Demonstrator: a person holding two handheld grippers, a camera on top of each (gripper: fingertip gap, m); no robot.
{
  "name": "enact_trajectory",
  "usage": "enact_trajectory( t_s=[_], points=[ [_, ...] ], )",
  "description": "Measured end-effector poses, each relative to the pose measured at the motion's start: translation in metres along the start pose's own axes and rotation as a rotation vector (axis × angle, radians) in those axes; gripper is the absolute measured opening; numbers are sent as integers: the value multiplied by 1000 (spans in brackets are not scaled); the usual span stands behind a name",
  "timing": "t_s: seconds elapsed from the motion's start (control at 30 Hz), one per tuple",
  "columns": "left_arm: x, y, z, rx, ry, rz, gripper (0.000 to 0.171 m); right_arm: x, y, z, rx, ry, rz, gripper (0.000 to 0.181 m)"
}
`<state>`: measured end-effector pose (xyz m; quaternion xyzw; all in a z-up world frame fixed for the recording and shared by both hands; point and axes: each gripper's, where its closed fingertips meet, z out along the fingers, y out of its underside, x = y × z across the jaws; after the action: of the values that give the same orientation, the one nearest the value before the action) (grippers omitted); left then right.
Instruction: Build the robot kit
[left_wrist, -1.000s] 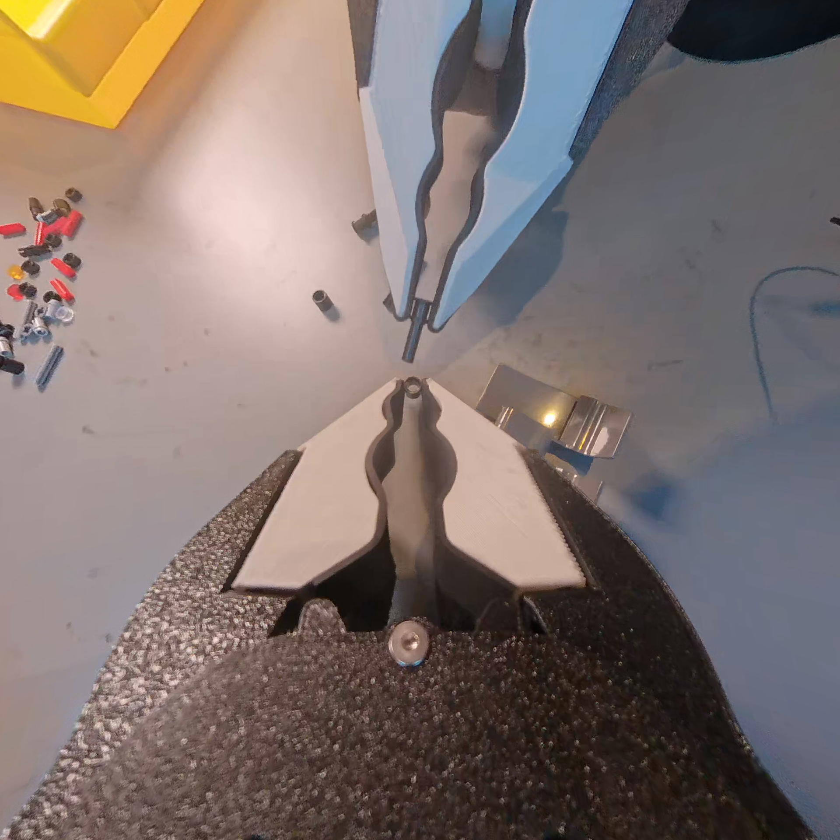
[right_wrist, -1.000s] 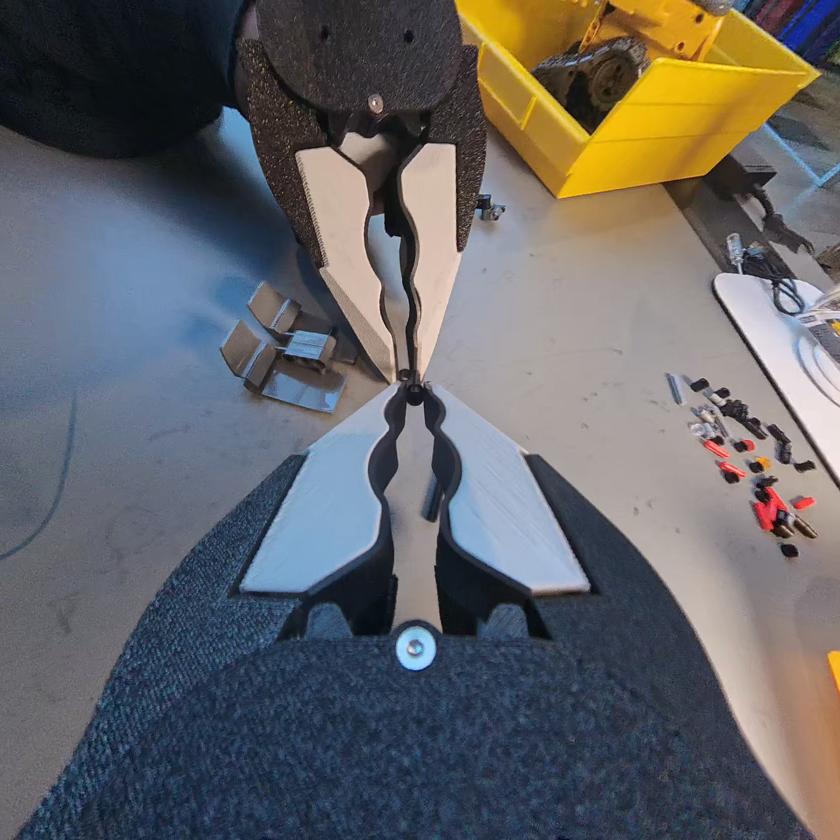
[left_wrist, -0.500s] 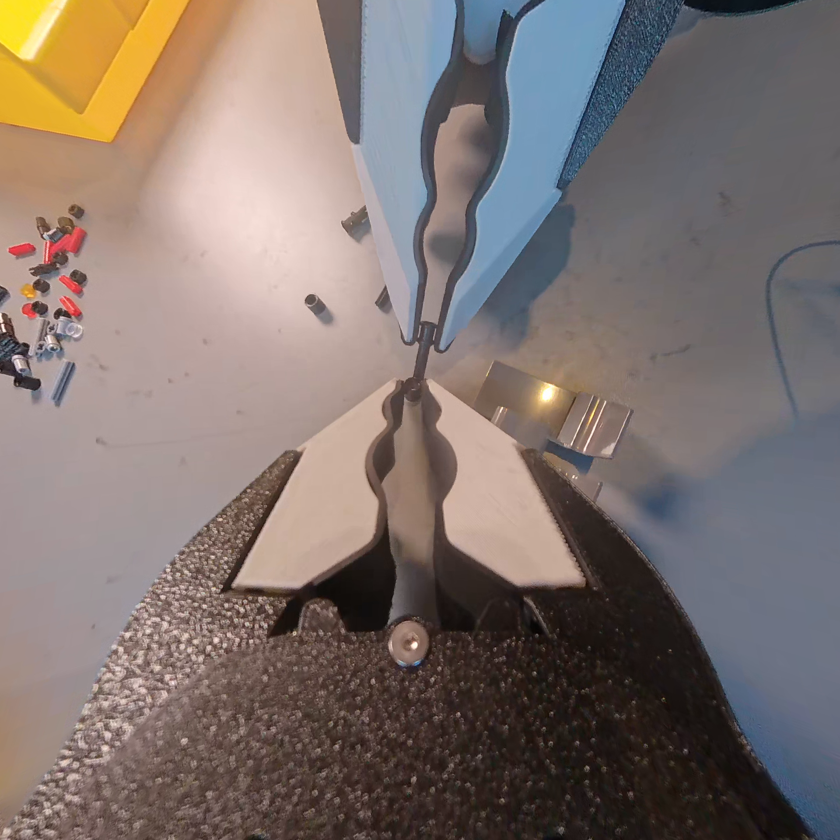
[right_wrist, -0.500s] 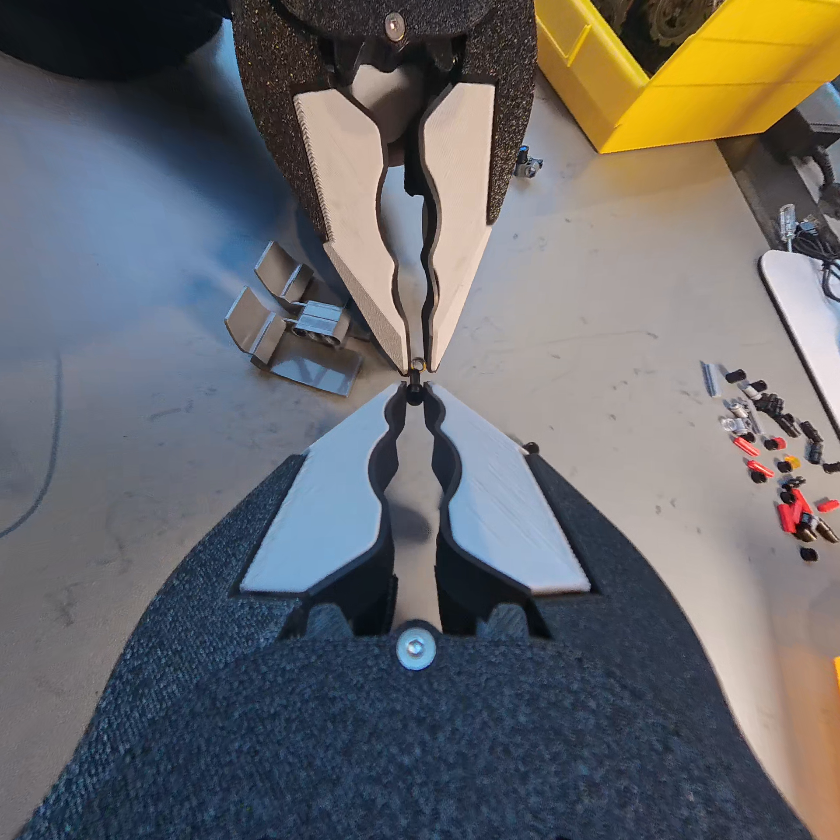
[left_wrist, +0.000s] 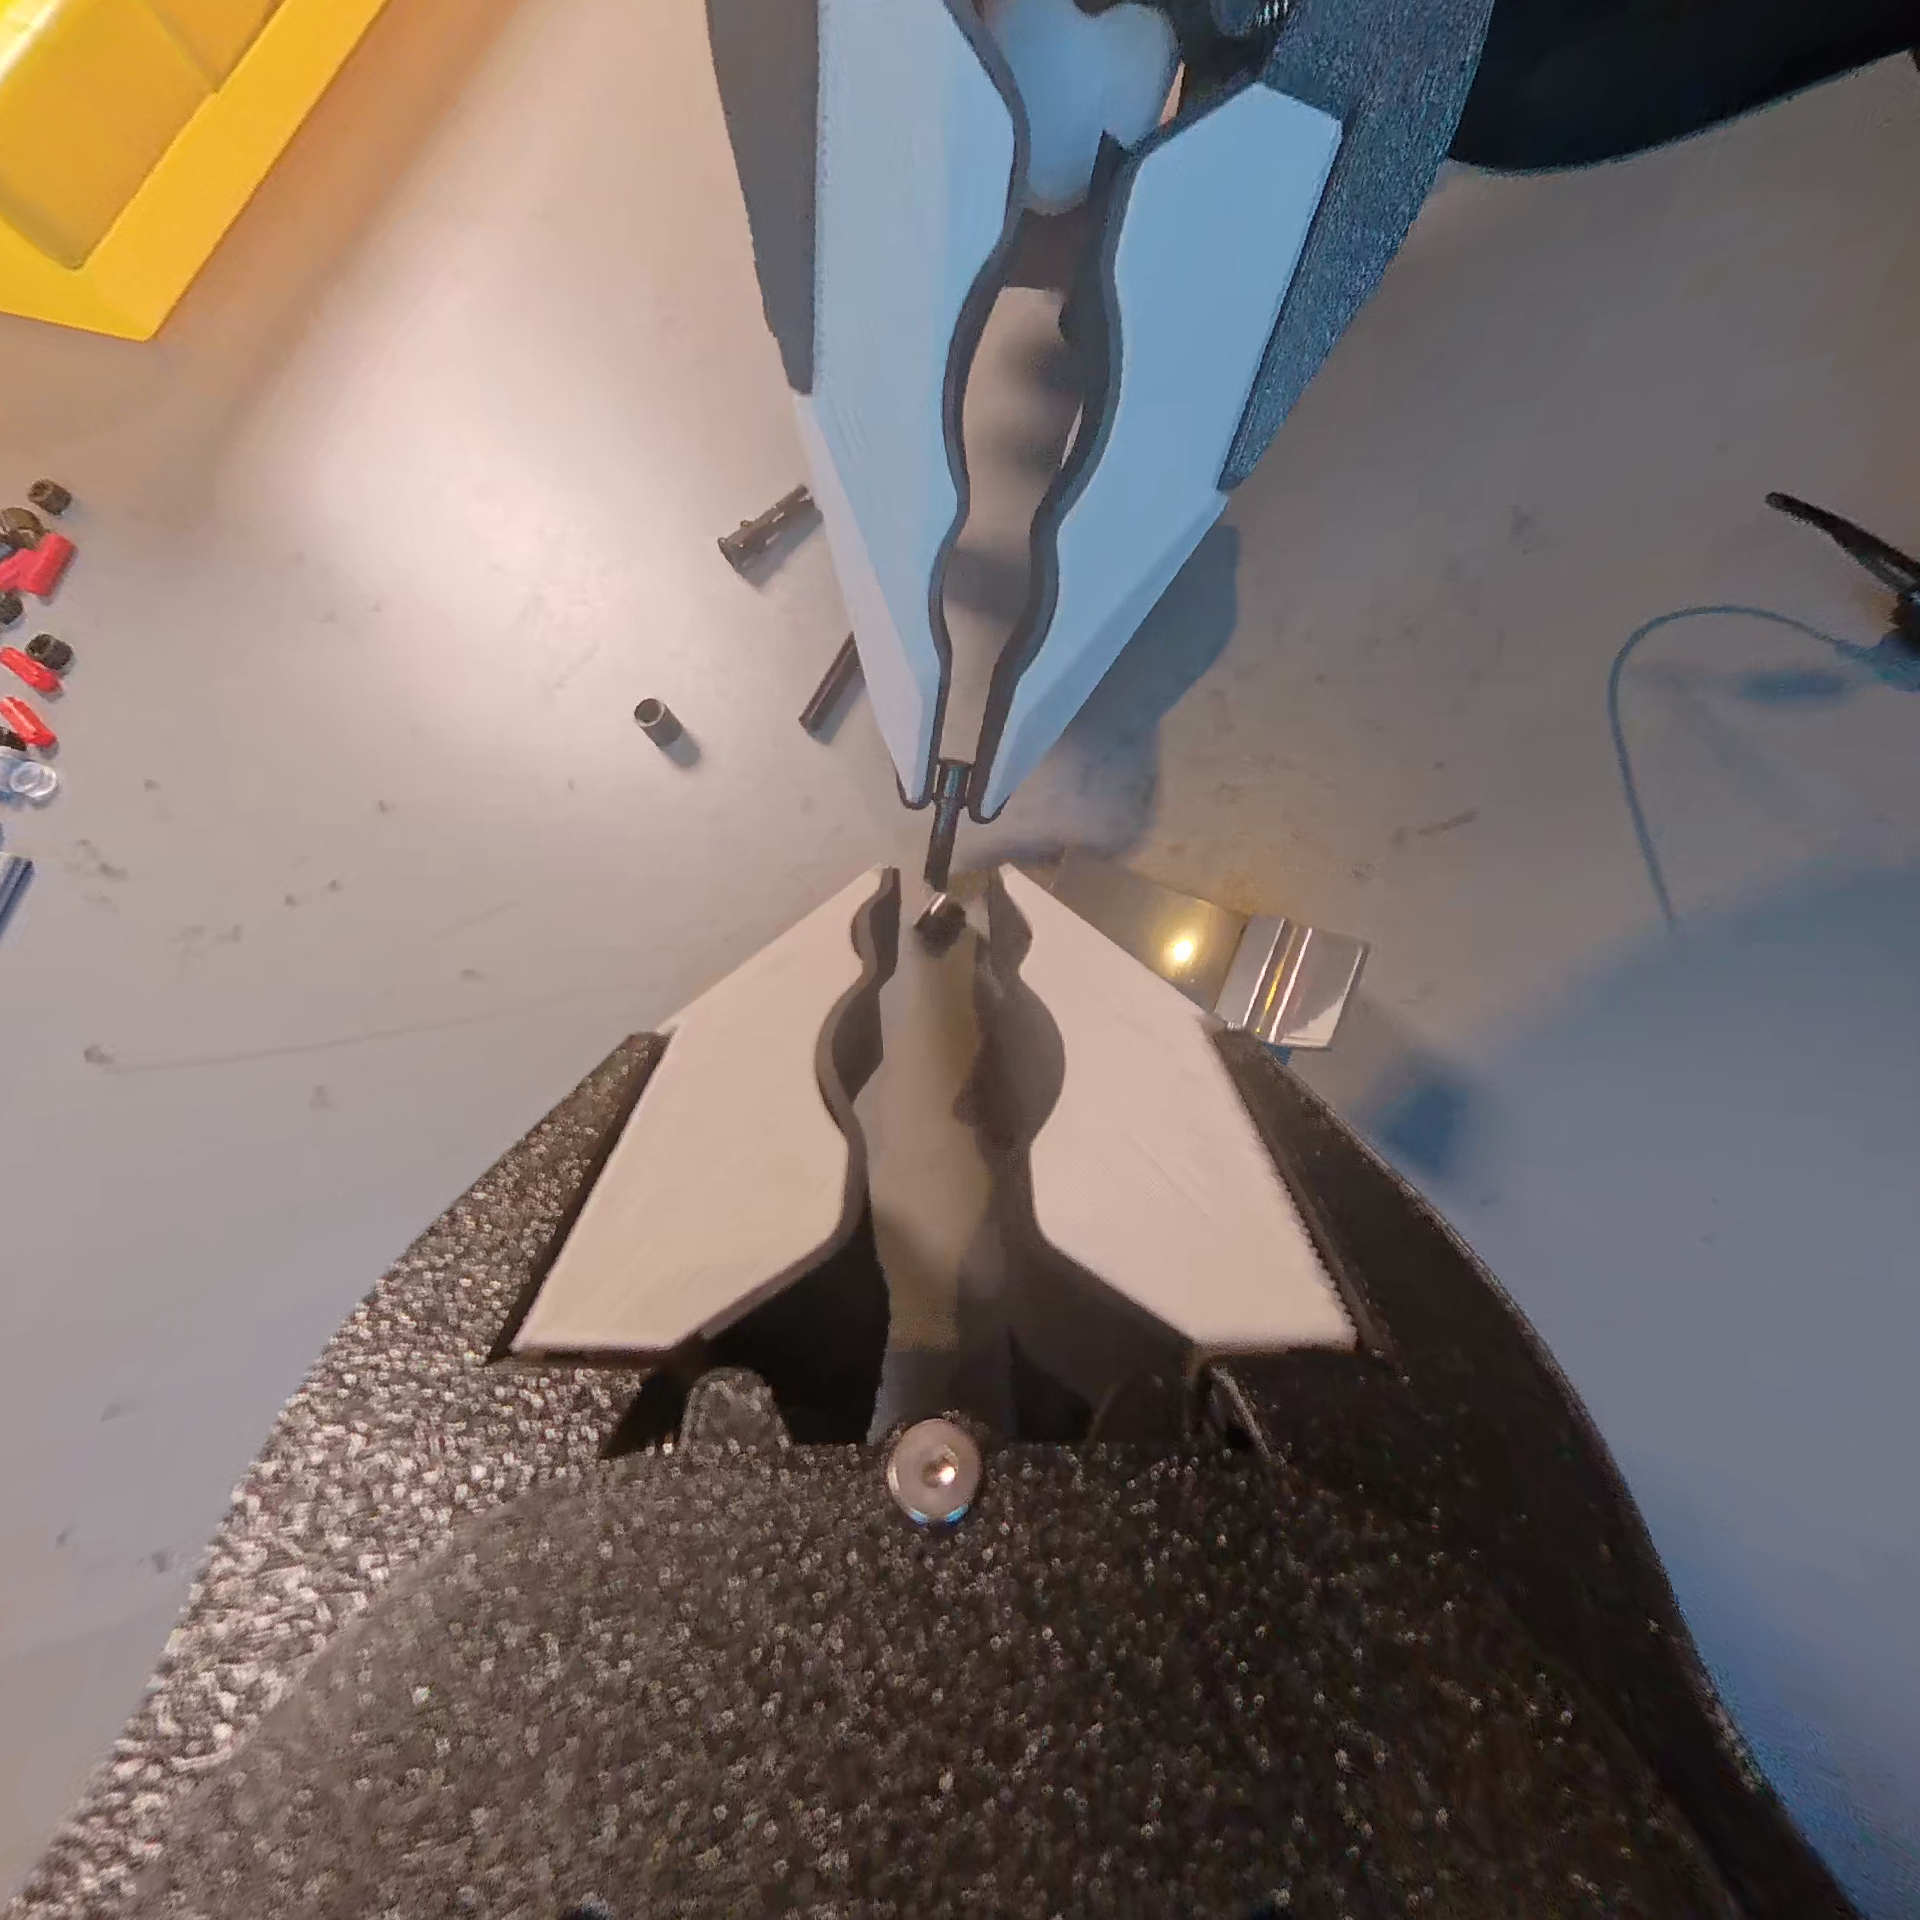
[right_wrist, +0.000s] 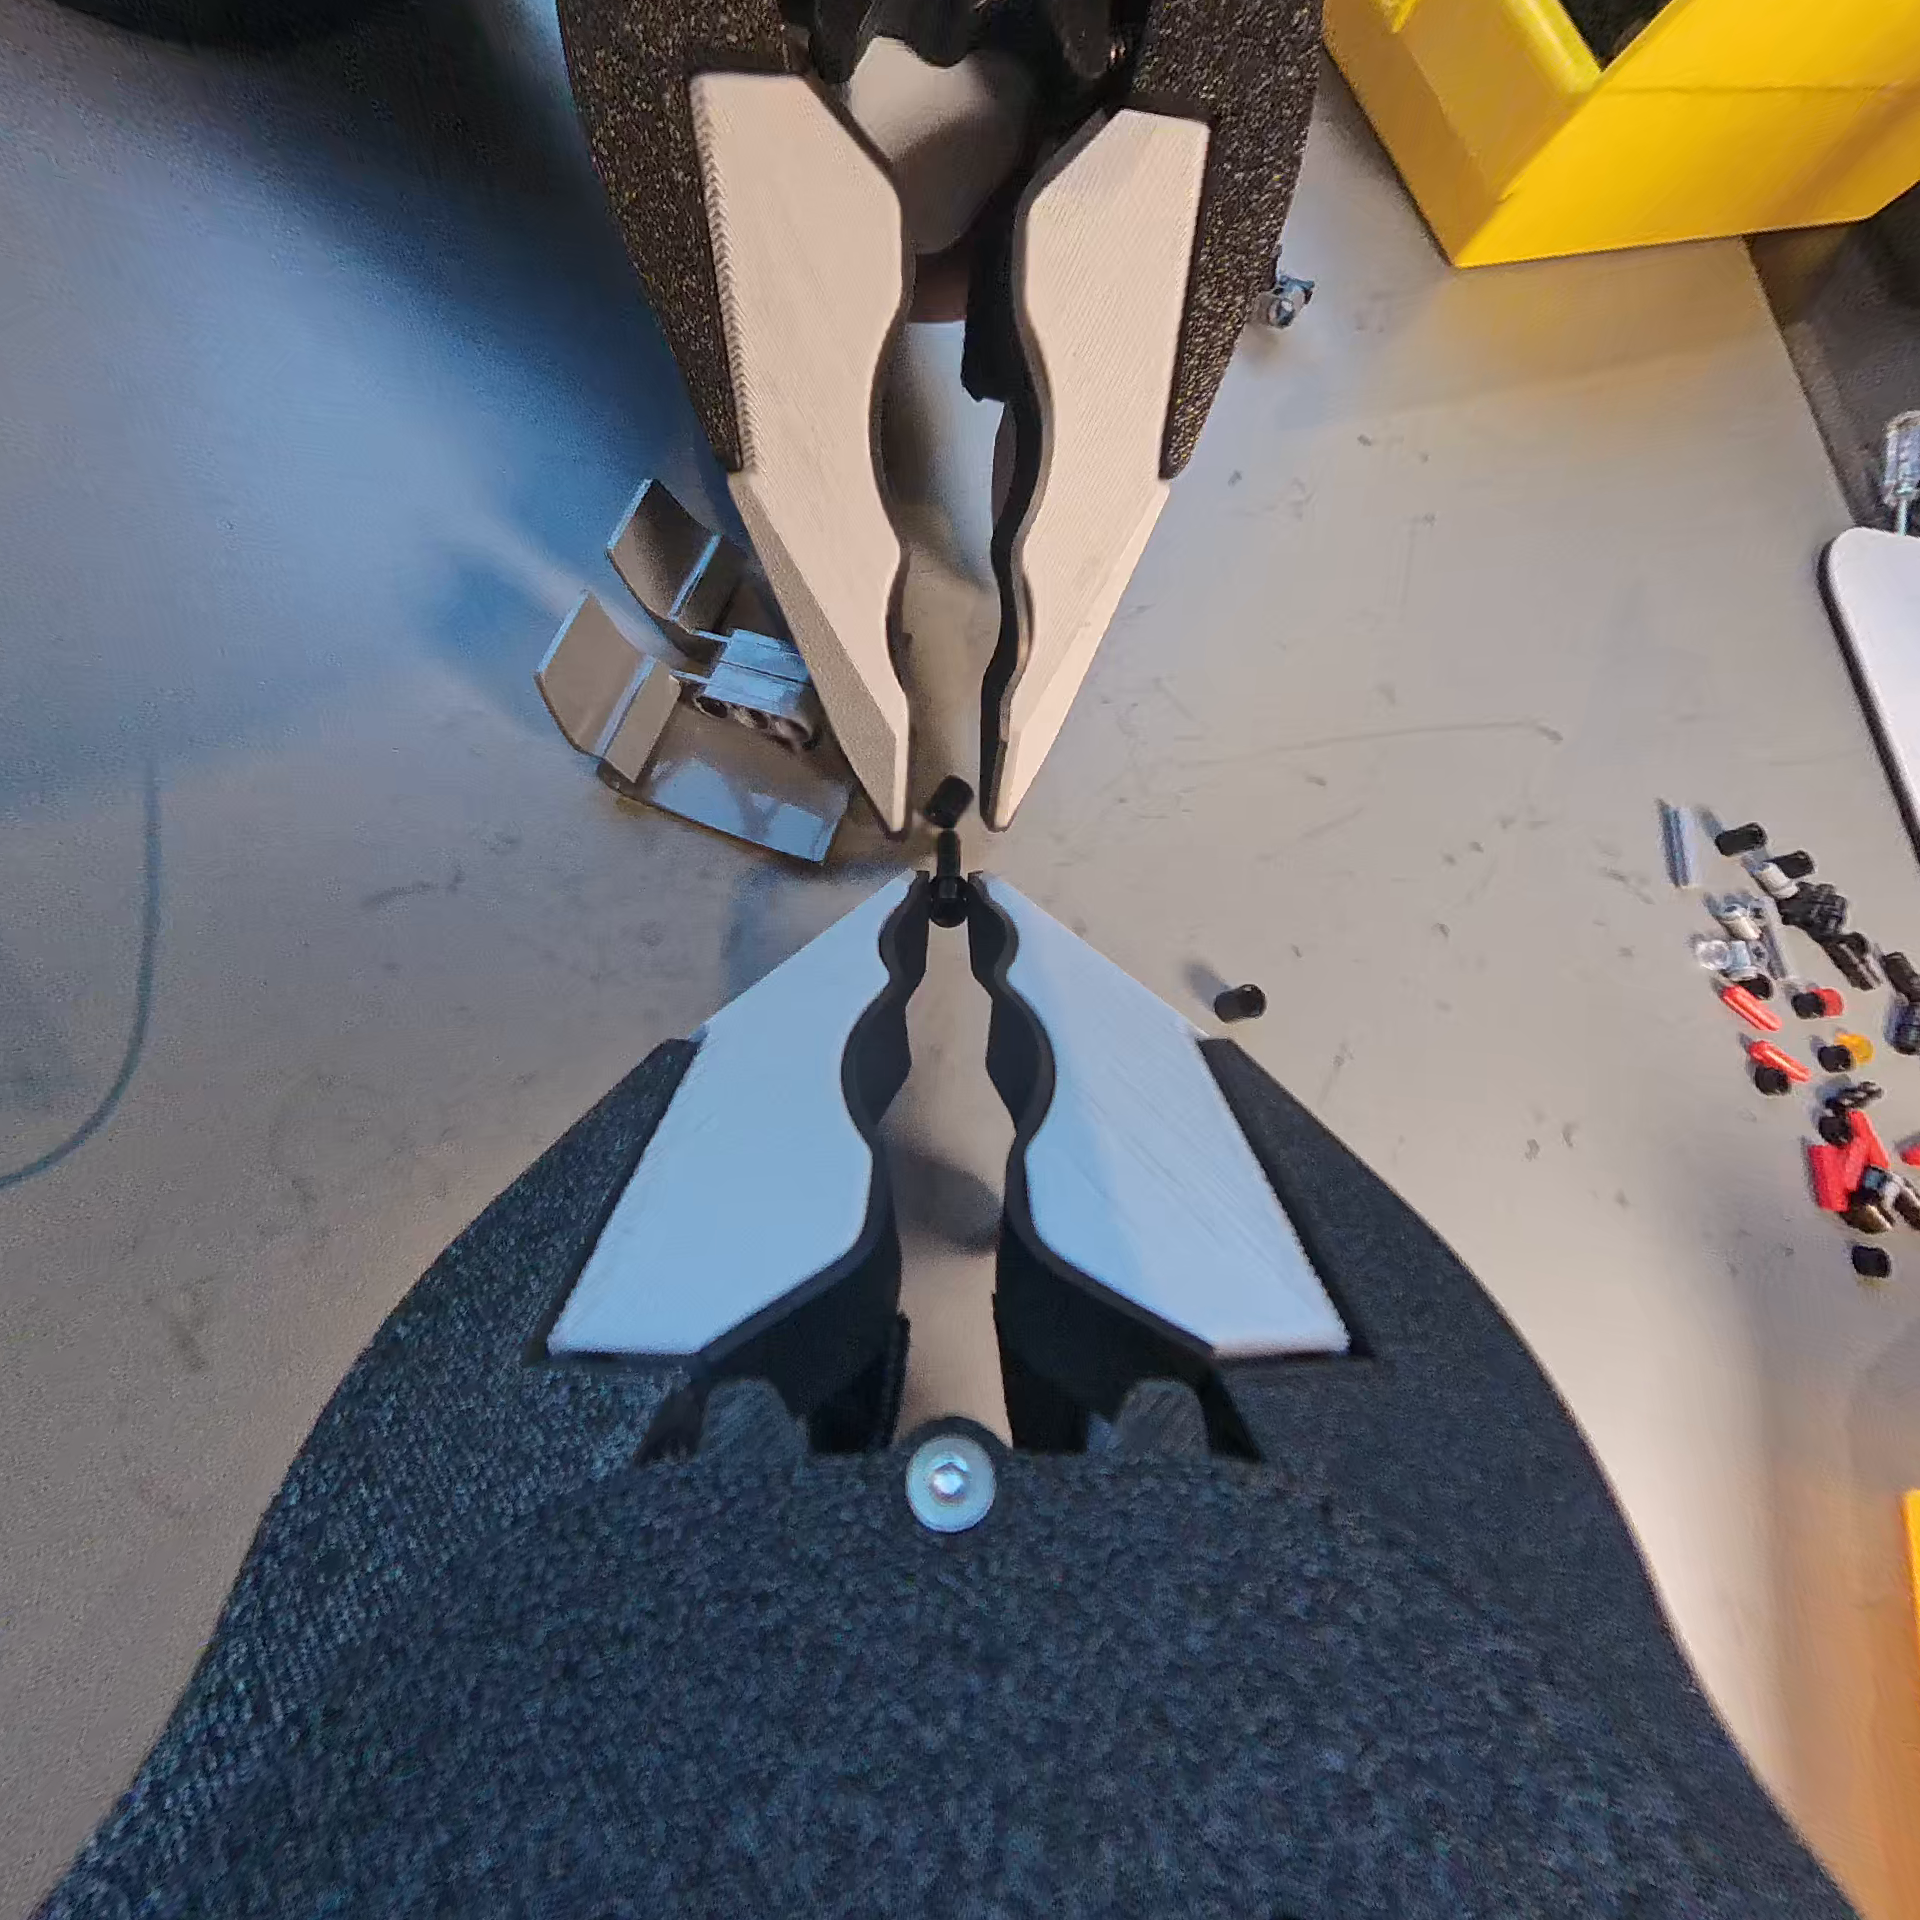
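Observation:
My right gripper (right_wrist: 945, 883) is shut on a thin black pin (right_wrist: 945, 857) that sticks out past its tips. In the left wrist view it (left_wrist: 948, 800) comes down from the top with the pin (left_wrist: 943, 831). My left gripper (left_wrist: 943, 888) faces it tip to tip above the grey table. Its jaws stand a little apart around a small black bush (left_wrist: 940, 925) at the pin's end. In the right wrist view the bush (right_wrist: 952, 800) sits tilted between the left gripper's (right_wrist: 948, 821) parted tips. I cannot tell whether it touches them.
A grey folded bracket piece (right_wrist: 675, 707) lies just beside the tips. A loose black bush (right_wrist: 1238, 1003) and a scatter of small red and black parts (right_wrist: 1808, 987) lie to one side. A yellow bin (right_wrist: 1662, 125) stands behind. A black connector (left_wrist: 764, 530) lies on the table. My two grippers' fingertips are within a few centimetres of each other. It is some 4 centimetres from my left tips to the grey folded bracket piece (right_wrist: 675, 707).
The two grippers came together tip to tip and the pin's end met the bush. My left gripper's jaws have since parted slightly. Both views have moved closer to the table.

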<state>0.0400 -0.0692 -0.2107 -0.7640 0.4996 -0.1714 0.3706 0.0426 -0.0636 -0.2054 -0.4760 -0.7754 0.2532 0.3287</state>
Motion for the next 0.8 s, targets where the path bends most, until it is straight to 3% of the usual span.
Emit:
enact_trajectory(
  t_s=[0.43,0.8],
  points=[
    [5,10,-21,56,146,-49,13,-1,-1,-5,51,-33,47,6],
    [5,8,-5,-6,205,43,13,-1,-1,-5,63,-44,53,6]
  ],
)
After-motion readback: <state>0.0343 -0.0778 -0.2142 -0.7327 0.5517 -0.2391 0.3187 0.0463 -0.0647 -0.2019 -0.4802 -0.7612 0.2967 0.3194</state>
